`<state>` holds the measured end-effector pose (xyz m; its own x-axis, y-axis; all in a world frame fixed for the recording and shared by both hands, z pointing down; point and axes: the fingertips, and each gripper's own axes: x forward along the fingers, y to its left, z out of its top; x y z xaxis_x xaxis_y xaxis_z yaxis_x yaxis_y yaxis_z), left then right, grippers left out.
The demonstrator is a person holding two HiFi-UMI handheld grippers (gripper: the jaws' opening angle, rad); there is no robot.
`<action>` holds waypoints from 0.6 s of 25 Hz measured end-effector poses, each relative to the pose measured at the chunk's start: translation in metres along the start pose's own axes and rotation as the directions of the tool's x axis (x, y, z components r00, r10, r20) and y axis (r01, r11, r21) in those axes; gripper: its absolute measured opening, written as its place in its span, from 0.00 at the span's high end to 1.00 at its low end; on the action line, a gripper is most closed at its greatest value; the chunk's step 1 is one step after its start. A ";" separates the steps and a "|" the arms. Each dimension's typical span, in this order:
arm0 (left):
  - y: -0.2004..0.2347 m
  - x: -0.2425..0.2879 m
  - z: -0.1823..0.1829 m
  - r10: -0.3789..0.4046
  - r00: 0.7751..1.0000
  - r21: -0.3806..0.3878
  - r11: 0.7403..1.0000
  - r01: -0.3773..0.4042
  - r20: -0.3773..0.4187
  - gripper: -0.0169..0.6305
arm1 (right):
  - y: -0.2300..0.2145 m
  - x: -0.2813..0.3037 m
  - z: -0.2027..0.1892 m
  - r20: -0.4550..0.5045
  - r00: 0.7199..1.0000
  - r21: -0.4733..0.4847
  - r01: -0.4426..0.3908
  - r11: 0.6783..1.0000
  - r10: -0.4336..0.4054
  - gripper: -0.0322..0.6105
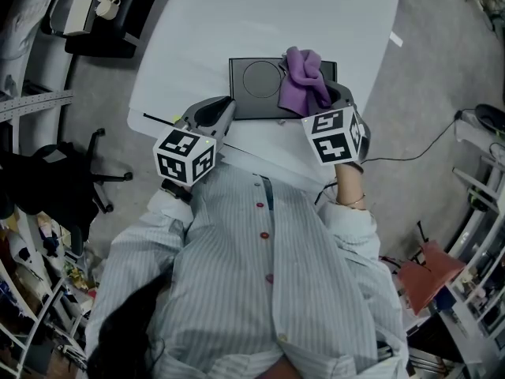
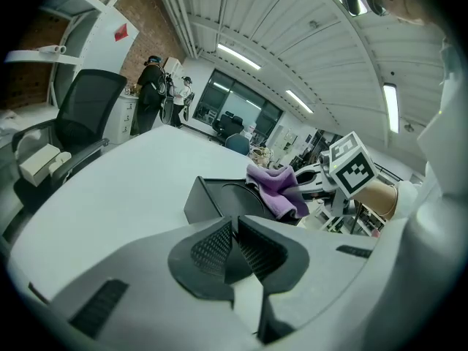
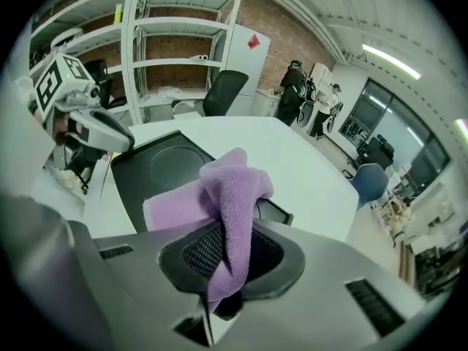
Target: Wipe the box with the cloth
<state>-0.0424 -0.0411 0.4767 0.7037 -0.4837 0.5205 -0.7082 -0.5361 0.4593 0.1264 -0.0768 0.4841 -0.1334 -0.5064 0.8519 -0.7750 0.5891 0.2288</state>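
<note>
Right gripper [image 3: 230, 258] is clamping the purple cloth [image 1: 304, 77], which is lying bunched over the right end of the black box [image 1: 256, 89]. Left gripper [image 2: 235, 251] is hovering clenched and empty just beside the box's near-left corner. I'm seeing the white table [image 1: 237, 22] lying bare beyond and left of the box, with its near edge running close by. An office chair [image 1: 47, 180] is standing well left of the box.
</note>
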 end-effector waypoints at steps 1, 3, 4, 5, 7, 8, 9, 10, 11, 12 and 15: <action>0.000 0.000 0.000 0.000 1.000 0.001 1.000 0.000 -0.001 0.95 | -0.004 -0.001 -0.003 -0.015 1.000 -0.025 0.024 0.999 -0.025 0.86; -0.001 0.000 0.000 0.000 1.000 0.003 1.000 0.000 -0.001 0.95 | -0.013 -0.003 -0.009 -0.035 0.997 -0.057 0.063 0.996 -0.065 0.86; -0.001 0.000 0.000 0.000 1.000 0.003 1.000 0.000 -0.002 0.95 | -0.017 -0.004 -0.012 -0.040 0.996 -0.062 0.075 0.995 -0.078 0.86; -0.001 0.000 0.000 0.000 1.000 0.003 1.000 0.000 -0.002 0.95 | -0.020 -0.004 -0.014 -0.043 0.995 -0.064 0.082 0.995 -0.085 0.86; -0.001 0.000 0.000 -0.002 1.000 0.002 1.000 0.002 -0.003 0.95 | -0.026 -0.006 -0.017 -0.051 0.994 -0.062 0.091 0.994 -0.094 0.86; -0.001 0.000 0.000 -0.002 1.000 0.001 1.000 0.002 -0.003 0.95 | -0.028 -0.008 -0.018 -0.057 0.993 -0.060 0.097 0.994 -0.100 0.86; -0.001 0.000 0.000 -0.003 1.000 0.000 1.000 0.003 -0.004 0.95 | -0.030 -0.011 -0.020 -0.063 0.992 -0.058 0.103 0.993 -0.107 0.86; -0.001 0.000 0.000 -0.003 1.000 0.000 1.000 0.003 -0.004 0.96 | -0.032 -0.013 -0.021 -0.067 0.992 -0.053 0.108 0.993 -0.112 0.86; -0.001 0.000 0.001 -0.003 1.000 -0.001 1.000 0.003 -0.004 0.95 | -0.034 -0.014 -0.023 -0.066 0.991 -0.043 0.110 0.993 -0.113 0.86; -0.001 0.000 0.001 -0.004 1.000 -0.001 1.000 0.004 -0.004 0.95 | -0.036 -0.015 -0.023 -0.060 0.992 -0.027 0.109 0.994 -0.110 0.86; -0.001 0.001 0.001 -0.005 1.000 -0.005 1.000 0.005 -0.001 0.95 | -0.039 -0.015 -0.025 -0.034 0.996 0.057 0.079 0.995 -0.077 0.86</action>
<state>-0.0409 -0.0418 0.4763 0.7072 -0.4805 0.5186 -0.7049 -0.5350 0.4657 0.1738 -0.0768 0.4742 -0.0520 -0.5286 0.8473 -0.8169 0.5106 0.2684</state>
